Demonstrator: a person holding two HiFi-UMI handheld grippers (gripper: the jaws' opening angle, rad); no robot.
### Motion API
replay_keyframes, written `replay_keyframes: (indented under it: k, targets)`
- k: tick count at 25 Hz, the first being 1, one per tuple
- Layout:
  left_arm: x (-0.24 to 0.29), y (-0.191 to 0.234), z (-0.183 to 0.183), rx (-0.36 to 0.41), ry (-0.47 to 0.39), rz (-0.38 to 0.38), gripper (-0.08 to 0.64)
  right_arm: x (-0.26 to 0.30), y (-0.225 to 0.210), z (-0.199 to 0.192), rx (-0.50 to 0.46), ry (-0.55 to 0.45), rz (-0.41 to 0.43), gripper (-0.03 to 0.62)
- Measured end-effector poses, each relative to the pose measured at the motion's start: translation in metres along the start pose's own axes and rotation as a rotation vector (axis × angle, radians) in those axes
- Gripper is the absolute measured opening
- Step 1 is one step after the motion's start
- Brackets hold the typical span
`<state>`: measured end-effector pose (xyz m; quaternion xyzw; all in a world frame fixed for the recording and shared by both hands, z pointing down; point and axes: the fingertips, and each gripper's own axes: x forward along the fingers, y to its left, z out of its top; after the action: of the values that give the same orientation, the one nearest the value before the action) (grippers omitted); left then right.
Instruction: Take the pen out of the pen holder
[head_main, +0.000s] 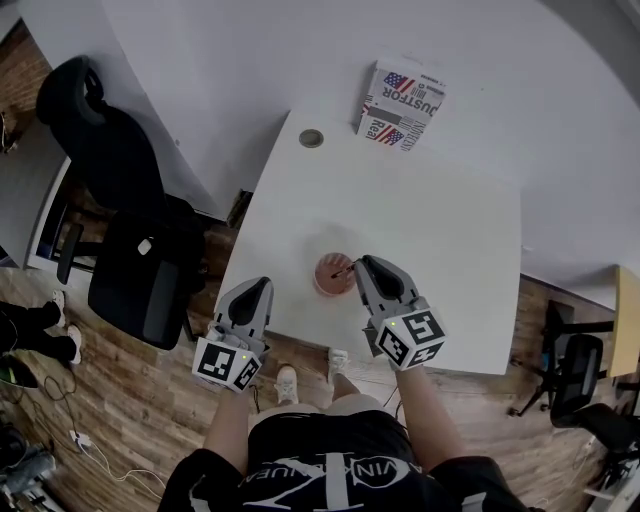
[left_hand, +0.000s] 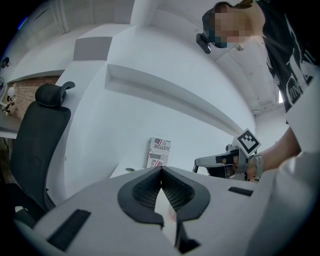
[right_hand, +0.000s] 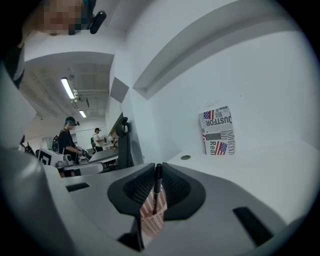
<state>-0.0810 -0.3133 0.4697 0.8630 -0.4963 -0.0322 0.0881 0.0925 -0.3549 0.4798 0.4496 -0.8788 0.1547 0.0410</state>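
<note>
Head view first: a white worktop (head_main: 450, 230), and near its front edge stands the pink holder (head_main: 330, 276). The right gripper (head_main: 360, 264) is right at the holder's rim, touching the dark pen (head_main: 345, 268) that pokes up out of it. The left gripper (head_main: 264, 286) hangs at the worktop's front edge, near the holder on its left but clear of it.

Over to the right gripper view, and there's the grip: the right gripper (right_hand: 157, 170) has its jaws nearly together, pads pinched on the thin black pen (right_hand: 157, 187). The pen runs upright between them, with its lower end down in the mouth of the patterned holder (right_hand: 151, 217) just below. So the pen is caught but not clear of the holder.

Left gripper view: the left gripper (left_hand: 161, 173) has its tips touching and nothing between them. Off to its right you can see the right gripper (left_hand: 200, 161).

At the worktop's far edge a printed box (head_main: 402, 105) stands against the wall, with a round grommet (head_main: 311, 138) near it. A black chair (head_main: 130, 200) sits off the worktop's left side.
</note>
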Motion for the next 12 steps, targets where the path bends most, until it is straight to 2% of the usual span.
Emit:
replay_keyframes:
  k: [12]
  targets:
    - [-0.002,0.001,0.013,0.013,-0.017,0.000,0.015,-0.005,0.007,0.020,-0.022,-0.038,0.000,0.054]
